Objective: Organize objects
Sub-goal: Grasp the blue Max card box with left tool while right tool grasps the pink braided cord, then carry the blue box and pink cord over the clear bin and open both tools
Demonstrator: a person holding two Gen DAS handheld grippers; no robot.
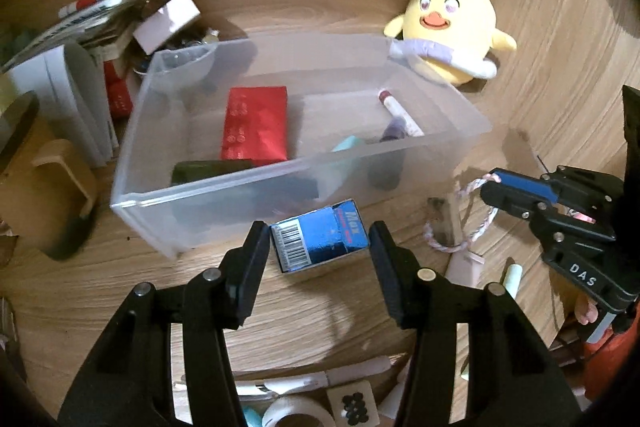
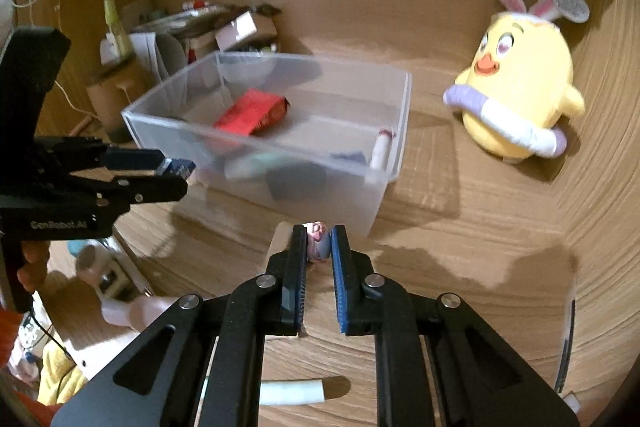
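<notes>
Your left tongs gape around the blue box (unclamped); right tongs pinch a small charm, whose cord could snag.

Bin: sitting mid-counter.
Packet: lying in bin.
Marker: lying in bin, right.
Box: lying before bin.
Plush: sitting behind bin, right.

Things in and beside the clear plastic bin

Inside the bin lie a red packet, flat, and a white marker (dark red cap) tilted near its right wall; a blue box, barcode showing, sits just before its front wall.
</notes>
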